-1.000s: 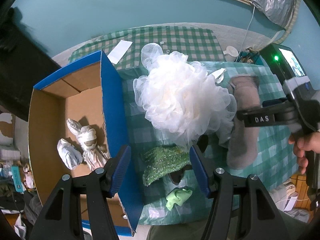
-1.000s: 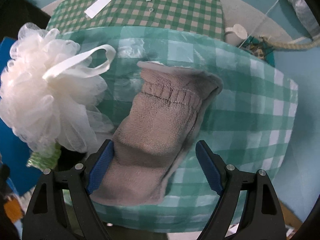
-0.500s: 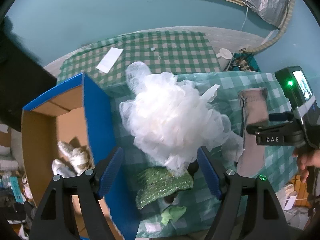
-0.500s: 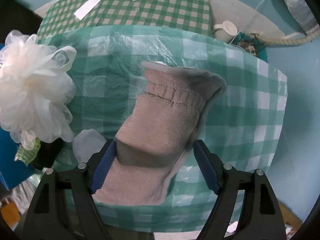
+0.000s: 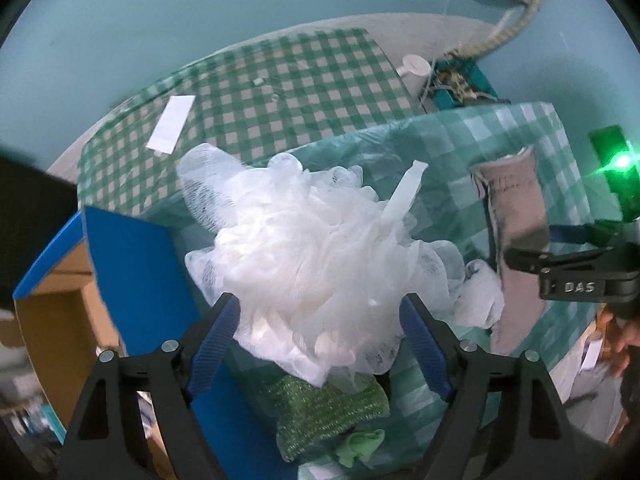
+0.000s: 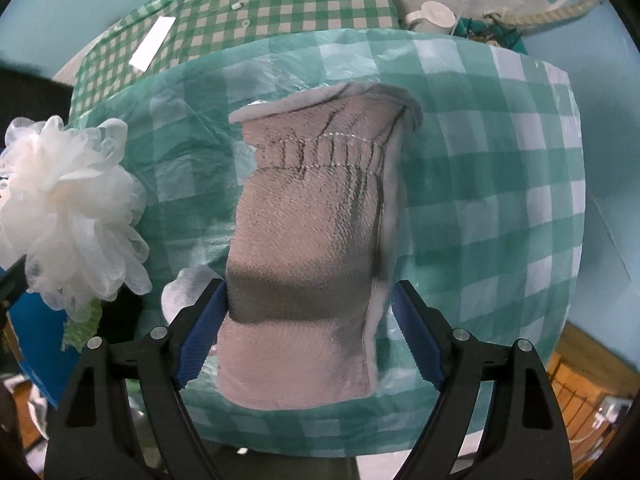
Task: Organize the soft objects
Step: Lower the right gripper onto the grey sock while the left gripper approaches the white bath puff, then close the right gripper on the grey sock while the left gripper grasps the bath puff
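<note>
Jaws of the left gripper (image 5: 320,344) are opening around the white loofah (image 5: 316,264) (beside the blue box (image 5: 132,264)); right gripper (image 6: 308,338) is straddling the grey sock (image 6: 308,240), open.

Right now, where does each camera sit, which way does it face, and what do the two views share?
Left wrist: on the left tongs, looking down at the loofah between its opening fingers; the right tongs and a hand show at the right edge.
Right wrist: on the right tongs, looking down at the sock between its open fingers.
Shared: loofah, sock, blue box, checked cloth.
</note>
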`<act>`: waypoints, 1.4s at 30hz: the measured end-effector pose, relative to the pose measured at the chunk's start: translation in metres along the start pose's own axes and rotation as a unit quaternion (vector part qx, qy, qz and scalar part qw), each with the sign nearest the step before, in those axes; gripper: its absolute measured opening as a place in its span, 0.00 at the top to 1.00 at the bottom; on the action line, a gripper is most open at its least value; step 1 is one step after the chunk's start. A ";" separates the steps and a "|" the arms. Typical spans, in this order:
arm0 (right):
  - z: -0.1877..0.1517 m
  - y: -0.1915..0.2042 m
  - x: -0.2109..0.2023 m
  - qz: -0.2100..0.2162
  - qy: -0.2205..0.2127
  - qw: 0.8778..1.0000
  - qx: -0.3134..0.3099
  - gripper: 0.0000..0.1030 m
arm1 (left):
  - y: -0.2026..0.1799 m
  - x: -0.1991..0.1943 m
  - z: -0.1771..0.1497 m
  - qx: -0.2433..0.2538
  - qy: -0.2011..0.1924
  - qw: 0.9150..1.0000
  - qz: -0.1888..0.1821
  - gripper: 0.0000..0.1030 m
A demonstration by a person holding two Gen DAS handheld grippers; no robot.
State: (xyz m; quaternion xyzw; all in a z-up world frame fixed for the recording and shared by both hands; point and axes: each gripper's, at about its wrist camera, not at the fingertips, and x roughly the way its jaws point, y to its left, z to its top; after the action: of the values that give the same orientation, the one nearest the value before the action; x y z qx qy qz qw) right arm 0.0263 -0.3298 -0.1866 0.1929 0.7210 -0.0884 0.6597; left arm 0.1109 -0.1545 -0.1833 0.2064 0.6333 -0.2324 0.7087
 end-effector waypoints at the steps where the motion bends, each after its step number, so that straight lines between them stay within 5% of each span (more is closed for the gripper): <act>1: 0.000 -0.001 0.000 0.002 0.000 1.000 0.003 0.19 | -0.001 0.003 0.002 0.005 0.004 1.000 -0.003 0.17; 12: -0.001 -0.016 -0.001 -0.004 0.001 0.999 0.033 0.16 | -0.003 0.037 0.020 0.044 0.030 0.999 0.005 0.01; 28: 0.005 -0.014 0.026 -0.035 0.021 0.998 0.043 0.16 | -0.007 0.067 0.019 0.047 0.024 0.998 0.016 0.00; 31: 0.001 -0.013 0.023 -0.044 0.013 0.998 0.034 0.26 | -0.008 0.065 0.015 0.048 0.016 0.999 0.016 0.08; 36: -0.006 -0.018 0.012 -0.043 0.004 0.999 0.022 0.58 | -0.013 0.053 0.009 0.070 0.002 0.997 0.022 0.24; 42: -0.015 -0.019 0.003 -0.031 0.003 1.000 -0.003 0.72 | -0.017 0.037 0.003 0.088 -0.016 0.996 0.025 0.33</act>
State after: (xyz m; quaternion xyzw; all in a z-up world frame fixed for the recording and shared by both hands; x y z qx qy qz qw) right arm 0.0045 -0.3411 -0.1906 0.1686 0.7292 -0.1060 0.6547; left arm 0.1069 -0.1721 -0.2202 0.2801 0.5933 -0.2729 0.7036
